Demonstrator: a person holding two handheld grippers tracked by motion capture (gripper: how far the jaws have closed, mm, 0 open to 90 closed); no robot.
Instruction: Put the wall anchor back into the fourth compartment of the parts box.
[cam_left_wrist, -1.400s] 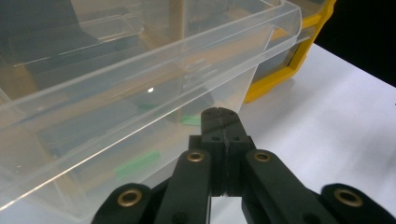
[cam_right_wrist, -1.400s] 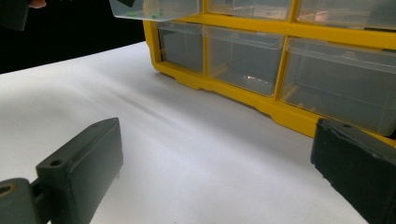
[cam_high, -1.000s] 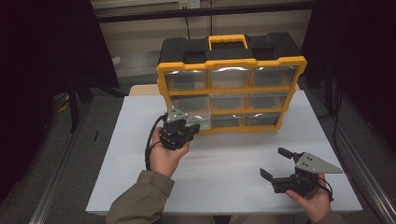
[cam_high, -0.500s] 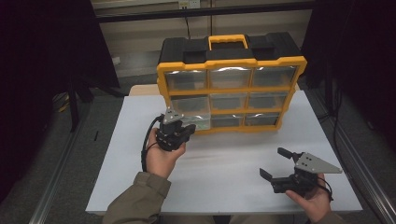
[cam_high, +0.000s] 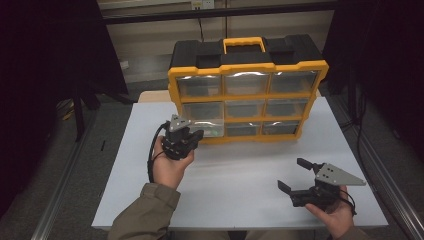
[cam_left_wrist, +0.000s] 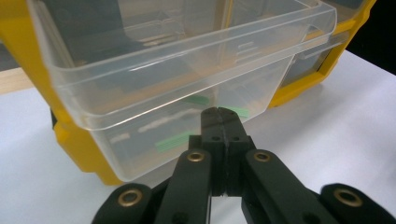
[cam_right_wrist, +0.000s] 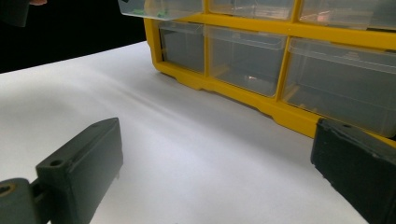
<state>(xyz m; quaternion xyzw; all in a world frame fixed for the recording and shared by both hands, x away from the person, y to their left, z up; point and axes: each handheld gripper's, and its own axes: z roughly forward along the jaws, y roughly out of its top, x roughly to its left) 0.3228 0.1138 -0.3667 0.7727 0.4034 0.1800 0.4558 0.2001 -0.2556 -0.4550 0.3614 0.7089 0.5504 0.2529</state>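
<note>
Left gripper (cam_left_wrist: 218, 112), jaws pressed together with nothing visibly pinched, sits at the front wall of the clear drawer (cam_left_wrist: 187, 70) drawn partway out of the yellow organizer (cam_high: 247, 90), middle row, left column. The drawer's slide axis runs toward the person. Right gripper (cam_high: 299, 175) (jaws spread, empty) rests well apart. Green items inside are blurred.

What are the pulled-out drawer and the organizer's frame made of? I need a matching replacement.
The drawer looks like clear, glossy plastic: green pieces inside show through its wall. The frame looks like opaque yellow moulded plastic with a duller sheen.
</note>
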